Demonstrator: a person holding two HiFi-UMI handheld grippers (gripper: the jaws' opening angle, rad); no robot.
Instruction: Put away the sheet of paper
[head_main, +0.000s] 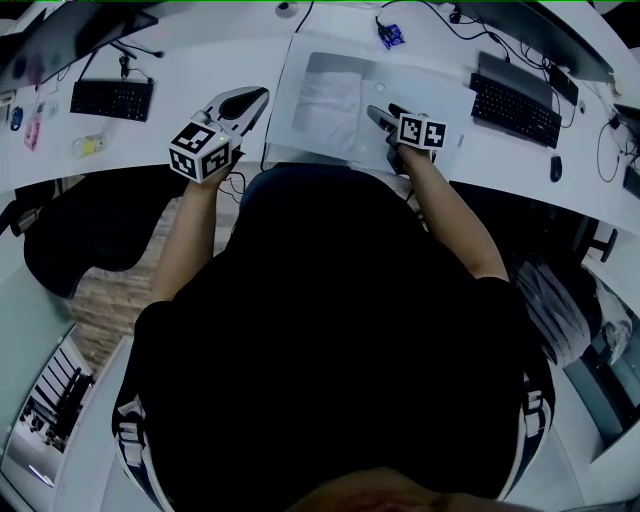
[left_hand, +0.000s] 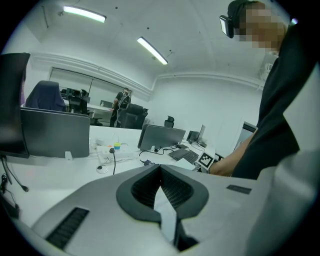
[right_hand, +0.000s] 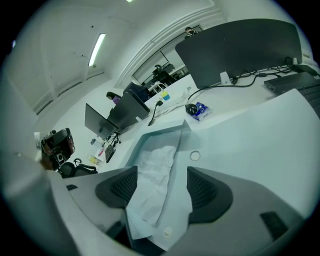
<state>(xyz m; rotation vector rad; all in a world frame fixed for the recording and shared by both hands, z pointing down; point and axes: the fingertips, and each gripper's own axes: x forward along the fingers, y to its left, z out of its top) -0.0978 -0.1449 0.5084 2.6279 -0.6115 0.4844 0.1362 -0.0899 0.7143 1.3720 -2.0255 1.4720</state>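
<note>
Between the right gripper's (right_hand: 161, 183) spread, released fingers lies the crumpled sheet of paper (right_hand: 152, 172). It rests flat on a pale folder (right_hand: 179, 155) on the white desk (right_hand: 250, 135), and neither finger touches it. Well to the left of those fingers, beside the folder, the left gripper (left_hand: 160, 169) hangs over the desk's edge, fingers clenched tip to tip.

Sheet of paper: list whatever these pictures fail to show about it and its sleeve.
- Head view: the right gripper covers the sleeve's near edge, so contact is unclear.
- Right gripper view: the sheet of paper's near end runs under the gripper body.
- Right gripper view: the round sticker's print is too small.
- Left gripper view: the left gripper's body hides the sheet.
</note>
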